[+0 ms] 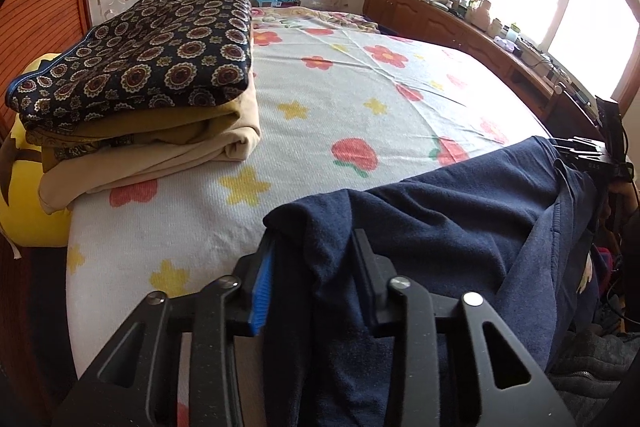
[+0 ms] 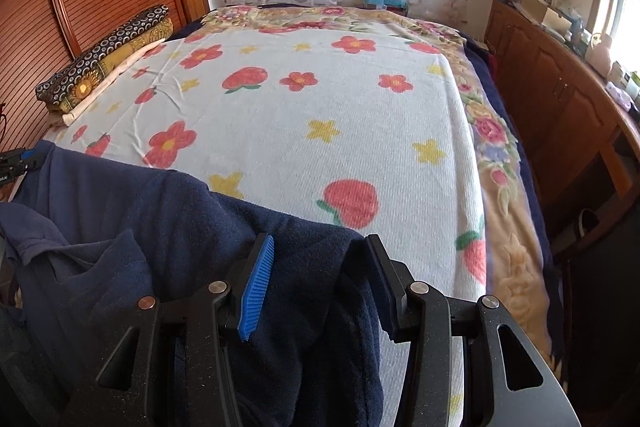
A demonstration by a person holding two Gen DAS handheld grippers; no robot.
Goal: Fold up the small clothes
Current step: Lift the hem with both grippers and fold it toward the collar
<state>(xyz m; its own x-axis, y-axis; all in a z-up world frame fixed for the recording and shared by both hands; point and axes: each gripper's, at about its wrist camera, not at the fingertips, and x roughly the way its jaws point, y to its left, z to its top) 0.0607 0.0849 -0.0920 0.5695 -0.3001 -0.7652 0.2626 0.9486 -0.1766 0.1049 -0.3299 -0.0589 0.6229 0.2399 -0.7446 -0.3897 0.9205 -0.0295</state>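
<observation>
1 navy garment (image 1: 440,211) over near bed (image 1: 340,99) edge, stretched btwn 2 grippers: left gripper (image 1: 316,267) & right gripper (image 2: 320,263) each pinching a bunched corner. 1 stack of folded clothes (image 1: 152,67) far left.

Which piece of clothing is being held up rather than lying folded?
The navy garment: both grippers pinch it, while the patterned and beige clothes sit stacked on the bed.

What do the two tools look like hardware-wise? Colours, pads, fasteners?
Both the left tool and right tool are matte black linkage frames with triangular cutouts and round silver pivot pins. Each has a ribbed blue pad on its left finger; the opposite finger looks plain black. No cables or sleeves are clearly visible.
</observation>
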